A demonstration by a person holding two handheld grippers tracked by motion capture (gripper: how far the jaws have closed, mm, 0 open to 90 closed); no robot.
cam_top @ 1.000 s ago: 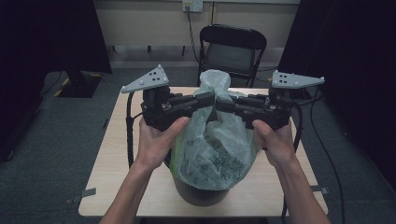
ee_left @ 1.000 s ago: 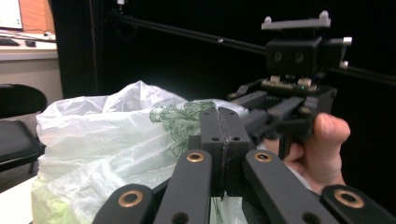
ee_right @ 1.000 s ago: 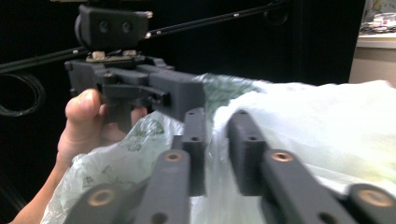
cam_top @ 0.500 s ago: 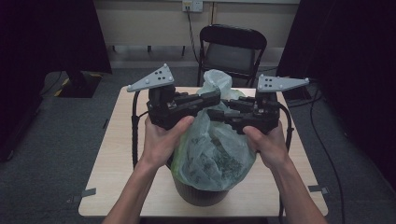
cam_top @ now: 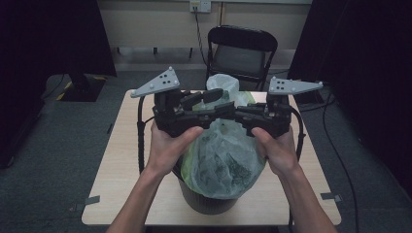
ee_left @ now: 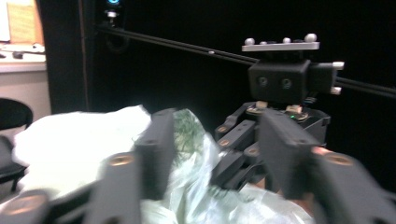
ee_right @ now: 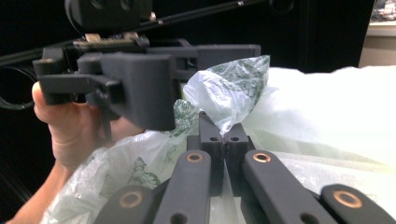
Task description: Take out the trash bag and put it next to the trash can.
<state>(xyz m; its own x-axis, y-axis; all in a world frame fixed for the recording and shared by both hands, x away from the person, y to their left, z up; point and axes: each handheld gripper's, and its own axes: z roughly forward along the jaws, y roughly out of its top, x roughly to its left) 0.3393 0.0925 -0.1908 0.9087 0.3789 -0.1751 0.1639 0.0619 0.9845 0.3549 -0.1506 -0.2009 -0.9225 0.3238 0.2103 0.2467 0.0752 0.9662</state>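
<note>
A translucent green-white plastic bag (cam_top: 223, 155) bulges out of a black bin (cam_top: 204, 201) on the small table (cam_top: 121, 160). Both hands hold their grippers level over the bag's top, jaws facing each other. My left gripper (cam_top: 214, 99) (ee_left: 219, 154) has just been opening: its jaws stand apart, with loose bag plastic (ee_left: 187, 135) lying between them beside one jaw and not pinched. My right gripper (cam_top: 240, 112) (ee_right: 224, 140) is shut on a crumpled flap of the bag (ee_right: 233, 88), which stands up from its closed jaws. The bag's white top (cam_top: 223, 82) rises behind the grippers.
A black folding chair (cam_top: 240, 53) stands just beyond the table's far edge. Cables (cam_top: 141, 131) trail from both grippers down past the table's sides. Dark curtains hang to the left and right. The bin sits near the table's front edge.
The two hands have come closer together over the bag's top. The left gripper's jaws, earlier closed on the bag, now stand apart. The right gripper keeps its flap.
</note>
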